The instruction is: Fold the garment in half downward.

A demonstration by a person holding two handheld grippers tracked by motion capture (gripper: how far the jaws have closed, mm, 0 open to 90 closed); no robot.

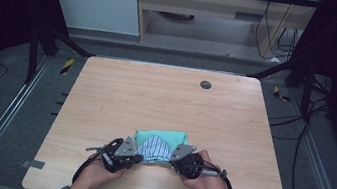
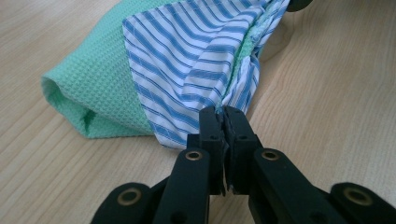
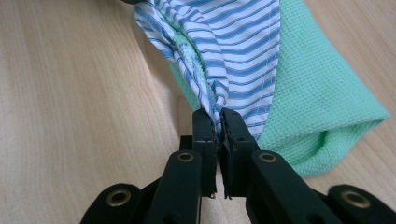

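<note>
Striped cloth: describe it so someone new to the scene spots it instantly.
On the light wooden table, look at the near edge, between the person's two hands. A small fabric bundle lies there; the striped cloth is its blue-and-white part, lying over a plain mint-green waffle-weave cloth. It alone is striped, and the left tongs and right tongs pinch it.

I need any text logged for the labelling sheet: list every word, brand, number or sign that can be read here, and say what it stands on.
None: no word, brand, number or sign can be read in any view.
The blue-and-white striped cloth and the green waffle cloth carry only their patterns, no label.
The black jaws of the left gripper and the right gripper bear no marking.
The wooden table is bare of print; its dark round disc is plain.
</note>
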